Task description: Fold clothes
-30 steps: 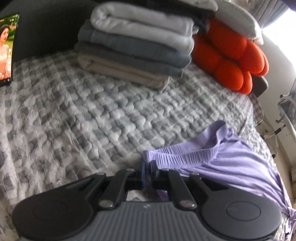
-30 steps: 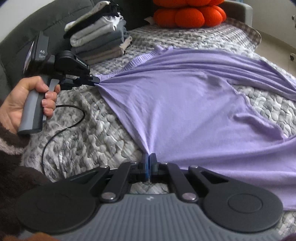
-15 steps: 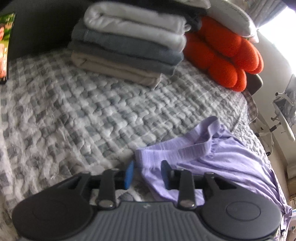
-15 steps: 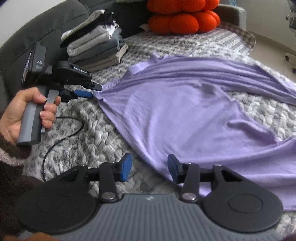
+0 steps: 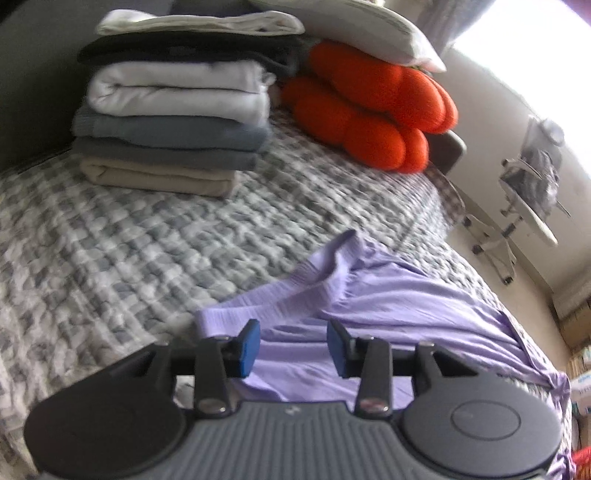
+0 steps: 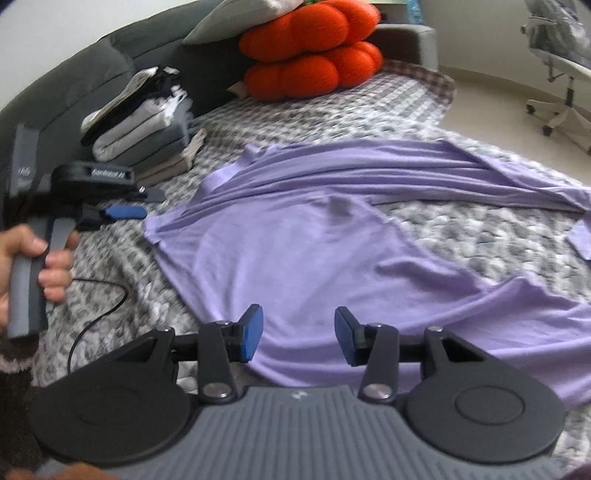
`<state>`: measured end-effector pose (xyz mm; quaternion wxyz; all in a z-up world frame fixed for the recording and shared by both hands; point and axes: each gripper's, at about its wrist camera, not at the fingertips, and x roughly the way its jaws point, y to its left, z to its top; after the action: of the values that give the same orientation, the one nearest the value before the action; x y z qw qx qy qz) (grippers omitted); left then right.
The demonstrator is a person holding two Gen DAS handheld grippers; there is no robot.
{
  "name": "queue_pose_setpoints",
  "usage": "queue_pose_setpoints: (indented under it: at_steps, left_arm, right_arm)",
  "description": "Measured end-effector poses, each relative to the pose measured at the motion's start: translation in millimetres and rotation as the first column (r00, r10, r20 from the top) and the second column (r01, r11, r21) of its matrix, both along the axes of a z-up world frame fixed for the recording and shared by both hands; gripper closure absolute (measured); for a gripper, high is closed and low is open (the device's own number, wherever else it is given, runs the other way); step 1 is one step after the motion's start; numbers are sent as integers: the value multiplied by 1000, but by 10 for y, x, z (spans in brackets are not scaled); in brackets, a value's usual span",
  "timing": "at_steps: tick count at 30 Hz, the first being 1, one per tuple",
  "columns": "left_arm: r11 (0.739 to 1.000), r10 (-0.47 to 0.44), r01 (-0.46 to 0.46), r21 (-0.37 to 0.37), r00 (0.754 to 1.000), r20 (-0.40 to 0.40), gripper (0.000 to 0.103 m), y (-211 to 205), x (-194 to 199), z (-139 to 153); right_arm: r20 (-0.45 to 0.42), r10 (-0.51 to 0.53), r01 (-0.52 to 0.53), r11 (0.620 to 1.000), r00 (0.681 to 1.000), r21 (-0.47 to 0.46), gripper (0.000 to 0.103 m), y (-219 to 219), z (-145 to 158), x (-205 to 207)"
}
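A lilac long-sleeved garment [image 6: 295, 251] lies spread on the grey checked quilt [image 6: 325, 110], with one sleeve stretched along its far side and its ribbed hem [image 5: 280, 299] rumpled. My right gripper [image 6: 298, 338] hovers open above the garment's near edge, nothing between its blue pads. My left gripper [image 5: 292, 346] is open too, just above the hem corner. In the right wrist view a hand holds the left gripper [image 6: 125, 206] left of the garment, clear of the cloth.
A stack of folded clothes [image 5: 173, 122] sits at the back of the quilt, beside orange round cushions [image 5: 369, 110] and a grey pillow [image 6: 229, 26]. A black cable [image 6: 99, 317] trails over the quilt at the left. An office chair [image 6: 557, 70] stands on the floor beyond.
Both grippers were shut on the lilac garment a second ago, pulling it taut. Both have since opened and lifted back, and the garment now lies slack on the quilt.
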<state>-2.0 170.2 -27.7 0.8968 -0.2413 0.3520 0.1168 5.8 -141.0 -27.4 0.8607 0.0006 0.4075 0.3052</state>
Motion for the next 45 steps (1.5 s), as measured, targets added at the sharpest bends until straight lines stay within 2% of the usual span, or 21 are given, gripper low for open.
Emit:
queue_pose_setpoints:
  at_steps: [8,19,23,29,37,45]
  left_arm:
    - [987,-157,157,44,988,5,61,-390,67,86]
    - [943,-322,322,86,947,-15,60,-938,97,118]
    - [916,-387,386,111,922,-13,60,-1166,67,147]
    - [854,-501,498,148,865,-18,60,-1603,0,145]
    - [760,-630,623,183,776,-28,60,-2147,-120,83]
    - [651,-741,728,214,671,-32,61,-2617,-261,-39]
  right_arm:
    - [13,-132,133,991,991,0,54,-464,23,41]
    - [42,-280,280,960,959,4,54,-1107,-47,-37]
    - [54,-328,329,944,943,2,54,-1339,-75,-72]
    - [92,-406,410,911,909,-32,54,-1710,-121,-153]
    - [121,-523,530,847,844,-36,54,-2237,-113,-250]
    - [230,-563,596,795,794,-114,56,-2463,-138,-246]
